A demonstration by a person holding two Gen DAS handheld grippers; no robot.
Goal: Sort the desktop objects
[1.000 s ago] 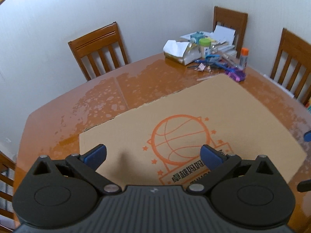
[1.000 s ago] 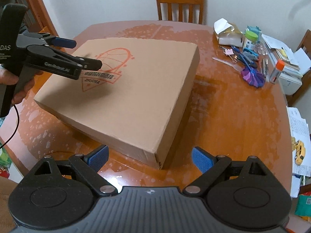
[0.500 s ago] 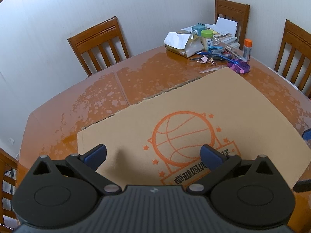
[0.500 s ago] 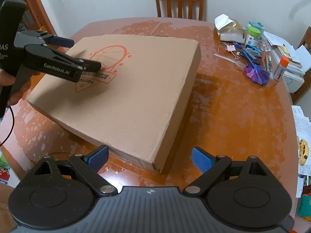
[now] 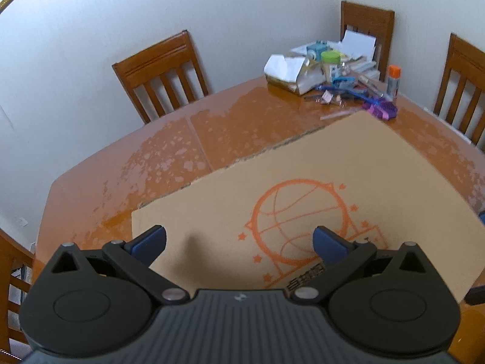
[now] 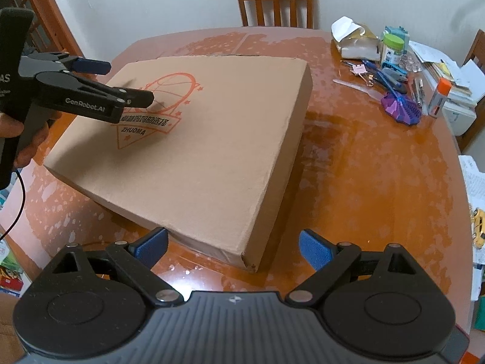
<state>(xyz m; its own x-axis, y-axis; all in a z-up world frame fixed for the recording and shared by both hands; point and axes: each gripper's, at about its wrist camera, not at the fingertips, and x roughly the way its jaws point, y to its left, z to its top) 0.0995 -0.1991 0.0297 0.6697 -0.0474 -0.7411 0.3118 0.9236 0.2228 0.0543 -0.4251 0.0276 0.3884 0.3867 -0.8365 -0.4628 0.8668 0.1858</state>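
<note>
A flat cardboard box (image 6: pixel 227 139) with an orange basketball print lies on the wooden table (image 6: pixel 363 182). Loose desk items crowd the far right corner: a tissue pack (image 6: pixel 354 41), a green-lidded jar (image 6: pixel 392 48), pink binder clips (image 6: pixel 359 69), pens, a purple brush (image 6: pixel 400 106) and an orange-capped glue stick (image 6: pixel 439 95). My left gripper (image 5: pixel 239 241) hovers open over the box (image 5: pixel 333 157) top, near the print. Seen from the right wrist, this left gripper (image 6: pixel 127 82) is held by a hand (image 6: pixel 27 148). My right gripper (image 6: pixel 233 242) stands open above the box's near corner, holding nothing.
Wooden chairs (image 5: pixel 160 69) stand around the table against the white wall, one (image 6: pixel 274 0) at the far side. Stacked papers and books (image 6: pixel 445 69) lie behind the clutter. More papers (image 6: pixel 473 182) and a yellow toy car (image 6: pixel 479 227) sit off the right edge.
Both grippers have drifted only slightly and stay open. The box and the clutter have not moved.
</note>
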